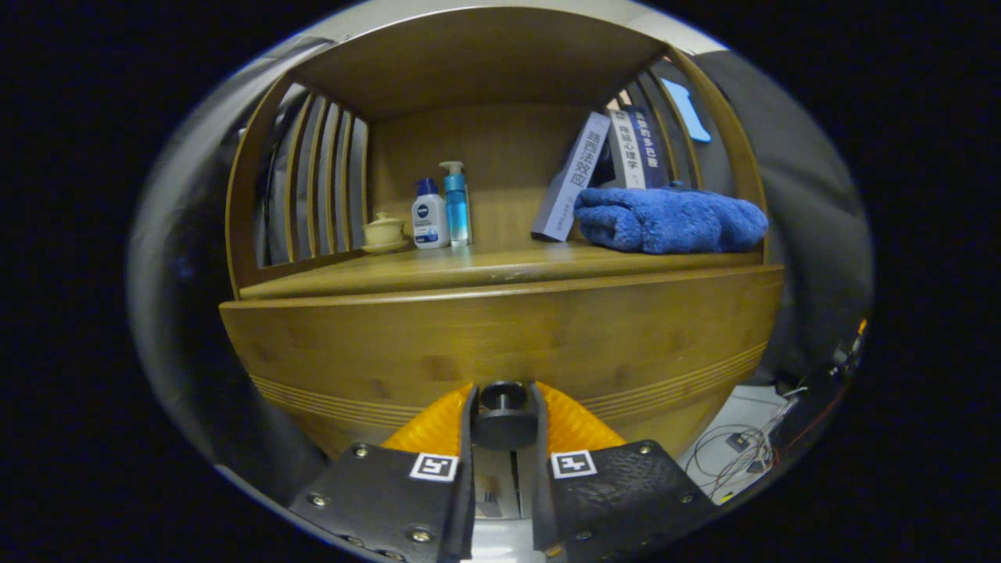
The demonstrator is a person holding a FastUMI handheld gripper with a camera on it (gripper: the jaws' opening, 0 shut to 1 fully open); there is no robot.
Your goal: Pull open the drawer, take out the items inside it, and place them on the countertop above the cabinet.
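Note:
A wooden cabinet has a drawer front (500, 336) just ahead of me, closed flush under the countertop (469, 270). A dark round knob (503, 407) sticks out of the drawer front. My gripper (504, 418) has both fingers pressed against the sides of the knob, one on each side. The drawer's inside is hidden.
On the countertop stand a small lidded cup on a saucer (384, 232), a white bottle (429, 215), a blue pump bottle (456, 203), leaning books (571, 178) and a folded blue towel (671, 219). Slatted side walls enclose the shelf. Cables (743, 450) lie on the floor at the right.

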